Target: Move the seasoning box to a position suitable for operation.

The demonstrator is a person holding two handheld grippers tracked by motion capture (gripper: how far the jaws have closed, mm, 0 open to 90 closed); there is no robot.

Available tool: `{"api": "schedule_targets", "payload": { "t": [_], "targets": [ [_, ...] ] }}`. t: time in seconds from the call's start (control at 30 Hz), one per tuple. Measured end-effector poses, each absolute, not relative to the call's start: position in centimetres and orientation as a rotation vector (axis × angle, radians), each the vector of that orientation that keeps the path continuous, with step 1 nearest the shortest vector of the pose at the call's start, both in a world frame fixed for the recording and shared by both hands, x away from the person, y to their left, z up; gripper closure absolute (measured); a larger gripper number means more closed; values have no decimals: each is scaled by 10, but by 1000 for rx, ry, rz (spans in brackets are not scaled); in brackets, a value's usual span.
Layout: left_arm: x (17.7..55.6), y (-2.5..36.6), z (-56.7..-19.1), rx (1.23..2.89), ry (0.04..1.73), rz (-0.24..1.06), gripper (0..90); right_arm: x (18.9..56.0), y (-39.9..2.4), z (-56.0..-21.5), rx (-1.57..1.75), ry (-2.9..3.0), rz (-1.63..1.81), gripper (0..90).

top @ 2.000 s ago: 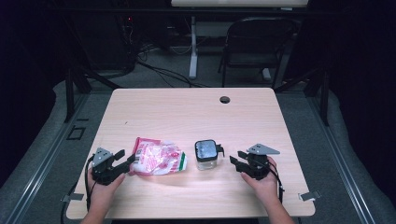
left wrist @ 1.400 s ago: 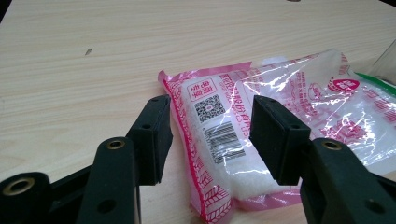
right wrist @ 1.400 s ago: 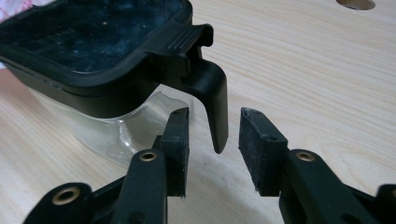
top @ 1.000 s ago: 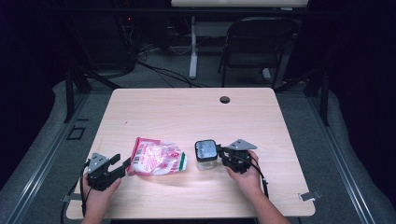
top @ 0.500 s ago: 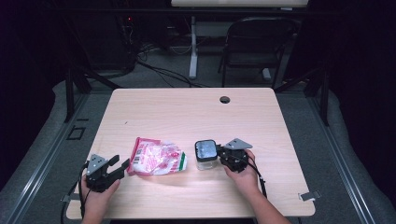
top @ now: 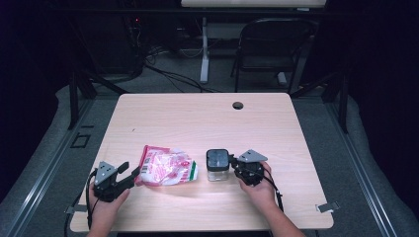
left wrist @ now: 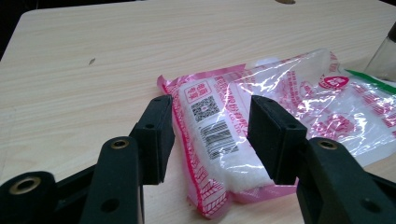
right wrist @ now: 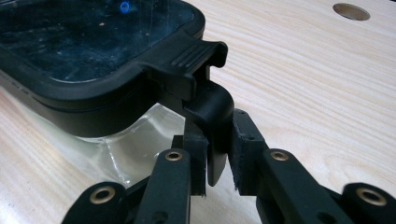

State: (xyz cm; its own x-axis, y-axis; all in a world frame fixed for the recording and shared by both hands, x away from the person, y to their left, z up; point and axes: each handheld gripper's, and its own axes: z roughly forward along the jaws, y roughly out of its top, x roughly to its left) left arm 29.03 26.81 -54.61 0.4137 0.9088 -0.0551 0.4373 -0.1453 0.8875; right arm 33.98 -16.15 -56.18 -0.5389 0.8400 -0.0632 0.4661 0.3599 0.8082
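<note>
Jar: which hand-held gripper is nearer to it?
Right. The right hand-held gripper has just been closing and its jaws pinch the latch of the jar. The left hand-held gripper straddles the bag, apart from the jar.

counter (top: 197, 118): pale wood, round hole at far edge | beyond counter: folding chair (top: 269, 47), cables (top: 163, 69) | floor (top: 44, 148): grey | room: dark

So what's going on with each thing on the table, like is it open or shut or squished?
Jar: upright, black lid on, latch hanging down.
Bag: lying flat, sealed, white grains inside.
Left tool: open, one jaw each side of the bag's end, not pressing.
Right tool: has just been closing, now pinching the jar's latch.
Table: bare wood, small round hole near the far edge.
</note>
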Motion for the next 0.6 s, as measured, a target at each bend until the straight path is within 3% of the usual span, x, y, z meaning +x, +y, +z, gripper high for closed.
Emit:
{"api": "schedule_targets", "payload": {
  "t": [0.27,0.6],
  "targets": [
    [291,248,-537,1742,1095,623,506,327,-168,-559,1163,2138,1060,830],
    [288,189,-525,1822,895,529,527,300,-172,-559,1219,2071,1027,843]
  ]
}}
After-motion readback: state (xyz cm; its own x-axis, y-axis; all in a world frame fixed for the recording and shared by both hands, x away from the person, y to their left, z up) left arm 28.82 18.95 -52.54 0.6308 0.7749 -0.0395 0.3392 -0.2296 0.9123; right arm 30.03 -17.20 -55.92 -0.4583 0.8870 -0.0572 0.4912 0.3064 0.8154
